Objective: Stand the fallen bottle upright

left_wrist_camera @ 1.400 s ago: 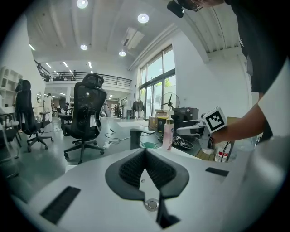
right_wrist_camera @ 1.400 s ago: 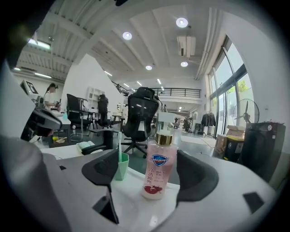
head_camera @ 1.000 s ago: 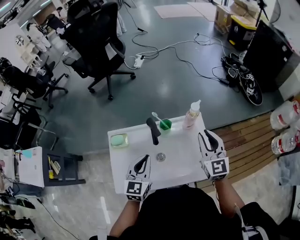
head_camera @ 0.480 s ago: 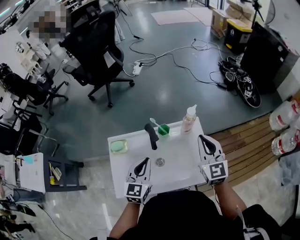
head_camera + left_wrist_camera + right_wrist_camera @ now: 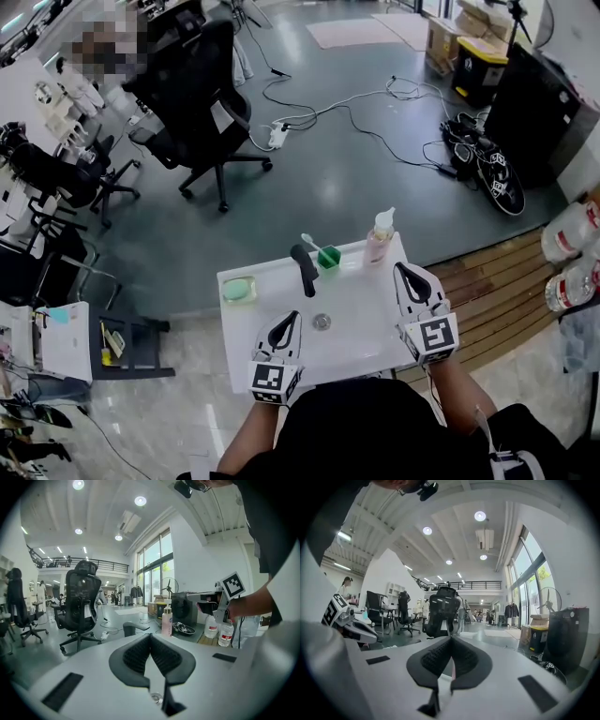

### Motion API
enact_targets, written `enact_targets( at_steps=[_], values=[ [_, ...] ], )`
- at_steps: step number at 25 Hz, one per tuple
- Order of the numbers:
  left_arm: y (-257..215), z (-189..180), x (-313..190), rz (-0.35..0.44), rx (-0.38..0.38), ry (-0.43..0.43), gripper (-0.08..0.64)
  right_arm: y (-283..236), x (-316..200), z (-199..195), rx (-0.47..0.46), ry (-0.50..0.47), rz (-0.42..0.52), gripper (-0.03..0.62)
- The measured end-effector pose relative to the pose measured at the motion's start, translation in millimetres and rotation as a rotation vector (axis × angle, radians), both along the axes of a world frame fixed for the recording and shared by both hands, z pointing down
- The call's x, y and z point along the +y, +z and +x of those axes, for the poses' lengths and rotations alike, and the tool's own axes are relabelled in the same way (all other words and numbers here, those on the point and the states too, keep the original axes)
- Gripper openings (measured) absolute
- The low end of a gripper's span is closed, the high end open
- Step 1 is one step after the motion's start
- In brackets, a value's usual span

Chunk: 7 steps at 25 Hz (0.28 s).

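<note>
A pink pump bottle (image 5: 380, 236) stands upright at the back right corner of the white washbasin top (image 5: 366, 305); it also shows in the left gripper view (image 5: 166, 620). My right gripper (image 5: 405, 272) hovers just in front and to the right of the bottle, apart from it, jaws shut and empty (image 5: 451, 641). Over the basin's front left, near the drain (image 5: 322, 322), my left gripper (image 5: 287, 323) is also shut with nothing in it (image 5: 150, 637).
A black faucet (image 5: 305, 265), a green cup (image 5: 328, 256) with a toothbrush and a soap dish (image 5: 238, 289) line the back of the basin. Office chairs (image 5: 192, 89) and cables lie beyond. Wooden decking (image 5: 497, 281) and large water bottles (image 5: 572, 281) are at the right.
The view has shifted slightly. The bottle stands upright throughout, and both grippers stay about where they were.
</note>
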<state>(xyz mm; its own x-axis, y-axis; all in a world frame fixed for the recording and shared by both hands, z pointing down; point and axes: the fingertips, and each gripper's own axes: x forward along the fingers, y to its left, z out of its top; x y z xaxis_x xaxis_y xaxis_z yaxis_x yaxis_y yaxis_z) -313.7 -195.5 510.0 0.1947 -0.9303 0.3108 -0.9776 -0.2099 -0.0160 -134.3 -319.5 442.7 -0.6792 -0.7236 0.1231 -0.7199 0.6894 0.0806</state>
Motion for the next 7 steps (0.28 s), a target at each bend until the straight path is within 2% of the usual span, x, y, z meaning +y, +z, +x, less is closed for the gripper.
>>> enact_targets(
  at_steps=[7],
  values=[
    [-3.0,3.7,-0.7,0.007,-0.009,0.005,0.017,-8.6,-0.9,-3.6,-0.03,-0.02,0.095,0.011]
  ],
)
